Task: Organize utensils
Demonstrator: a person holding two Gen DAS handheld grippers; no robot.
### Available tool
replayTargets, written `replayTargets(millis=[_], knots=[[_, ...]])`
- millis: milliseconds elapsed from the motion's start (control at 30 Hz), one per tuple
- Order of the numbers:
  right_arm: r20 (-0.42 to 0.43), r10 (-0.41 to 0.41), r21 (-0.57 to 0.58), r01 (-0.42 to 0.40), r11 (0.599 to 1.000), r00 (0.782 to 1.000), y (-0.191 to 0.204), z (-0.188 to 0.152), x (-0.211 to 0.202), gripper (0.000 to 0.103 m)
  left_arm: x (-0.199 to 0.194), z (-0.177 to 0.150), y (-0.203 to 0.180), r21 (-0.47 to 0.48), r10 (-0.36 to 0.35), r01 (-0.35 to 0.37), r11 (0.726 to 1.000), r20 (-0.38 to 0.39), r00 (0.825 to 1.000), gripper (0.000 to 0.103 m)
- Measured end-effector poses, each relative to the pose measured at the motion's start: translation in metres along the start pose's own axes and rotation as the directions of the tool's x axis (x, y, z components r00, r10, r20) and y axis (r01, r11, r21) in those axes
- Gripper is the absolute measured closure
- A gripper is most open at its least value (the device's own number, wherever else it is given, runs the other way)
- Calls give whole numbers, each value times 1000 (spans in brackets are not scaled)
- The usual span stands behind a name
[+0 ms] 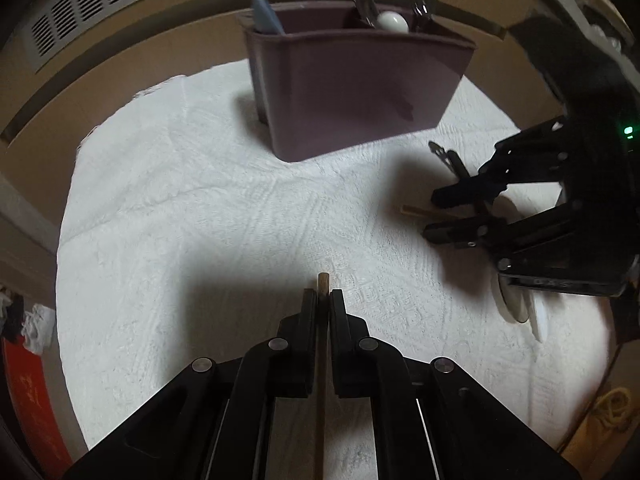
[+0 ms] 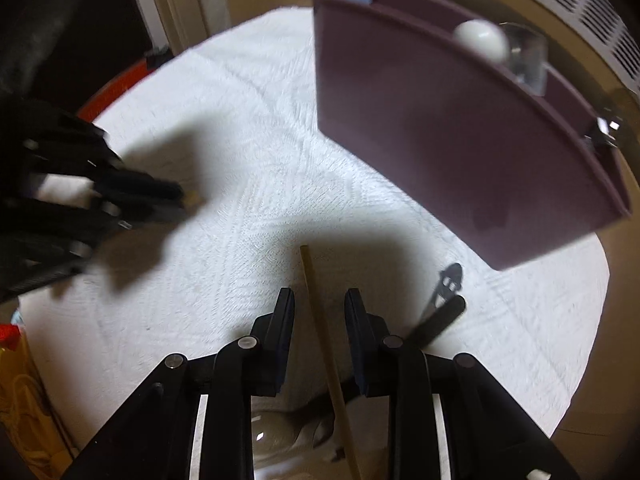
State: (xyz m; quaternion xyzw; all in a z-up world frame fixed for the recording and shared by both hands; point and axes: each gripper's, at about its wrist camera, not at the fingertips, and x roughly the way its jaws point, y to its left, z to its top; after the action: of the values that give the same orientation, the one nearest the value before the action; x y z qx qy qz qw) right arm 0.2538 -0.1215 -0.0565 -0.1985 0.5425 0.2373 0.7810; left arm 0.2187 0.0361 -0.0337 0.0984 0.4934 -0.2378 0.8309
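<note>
I've got one thin pale wooden chopstick [image 1: 322,282] pinched in my left gripper [image 1: 321,300], jaws closed on it, tip poking out over the middle of the white textured cloth [image 1: 180,220]. Its twin chopstick [image 2: 320,328] lies between my right gripper's [image 2: 320,304] parted jaws, pads not touching. Light, stiff, smooth sticks, likely to swivel; I'd grab mid-shaft. Black-handled utensil [image 2: 440,316] just beside. Purple felt organizer [image 1: 360,92] stands at the cloth's far edge, spoons inside. Vented white heater [image 1: 100,12] behind.
</note>
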Motion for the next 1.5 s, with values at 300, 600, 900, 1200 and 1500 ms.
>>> replayTargets(millis=[300,600,900,1200,1500], knots=[[84,8,91,-15,996,996,-3,-3,-30,97,-40,-2,-2,-101,-16,29,995,128,992,97],[302,-59,189,1,982,951,-11,-25,-119,97,-117,24,-33,-60,-8,33,998,377,926,97],[508,-144,237,23,971,849,-21,-23,-192,97,-179,58,-54,-29,2,18,999,561,828,97],[732,-265,315,33,949,627,-67,25,-286,97,-247,143,-57,-10,13,-9,1000,762,647,97],[851,-340,345,63,937,400,-85,58,-302,97,-234,191,-48,-10,19,-18,1000,833,553,97]])
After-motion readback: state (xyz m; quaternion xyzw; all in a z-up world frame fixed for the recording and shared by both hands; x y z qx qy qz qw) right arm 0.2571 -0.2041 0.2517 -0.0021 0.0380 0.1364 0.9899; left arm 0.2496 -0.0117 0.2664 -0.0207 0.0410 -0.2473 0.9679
